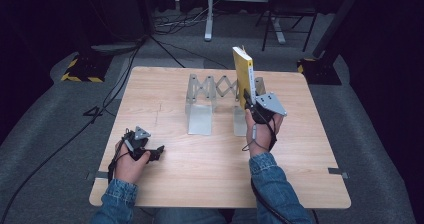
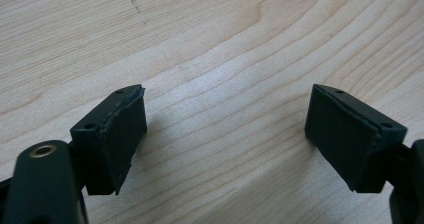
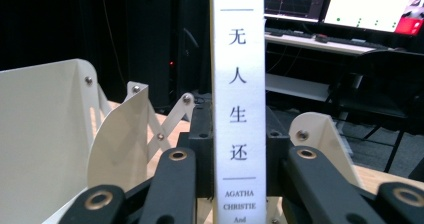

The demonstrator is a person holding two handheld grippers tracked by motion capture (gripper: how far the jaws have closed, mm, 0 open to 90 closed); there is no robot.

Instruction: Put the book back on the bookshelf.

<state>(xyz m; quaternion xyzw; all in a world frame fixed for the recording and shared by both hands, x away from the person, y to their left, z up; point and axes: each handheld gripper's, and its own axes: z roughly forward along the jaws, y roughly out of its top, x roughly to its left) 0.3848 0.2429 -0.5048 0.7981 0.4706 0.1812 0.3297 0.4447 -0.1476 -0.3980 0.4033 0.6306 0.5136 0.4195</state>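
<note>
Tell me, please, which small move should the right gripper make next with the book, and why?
Probably lower the book a little into the metal rack. The right gripper is shut on its spine, holding it upright above the rack's right end plate, while the left gripper rests open on the table.

We see most of the worktop (image 1: 210,169) lying bare: the whole near half and the left side offer open passage. The left claw (image 1: 159,151) sits low over the near-left part, its jaws spread wide with plain wood between them, as the left gripper view shows. The one fixed obstacle is the metal folding book rack (image 1: 210,101) standing toward the far middle, its upright plates and scissor links blocking any straight path across there. A slot stands open between its two plates. The right claw (image 1: 248,100) and the yellow book (image 1: 243,74) it clamps upright stand at the rack's right end, closing that side. The far-left and far-right corners are free.
</note>
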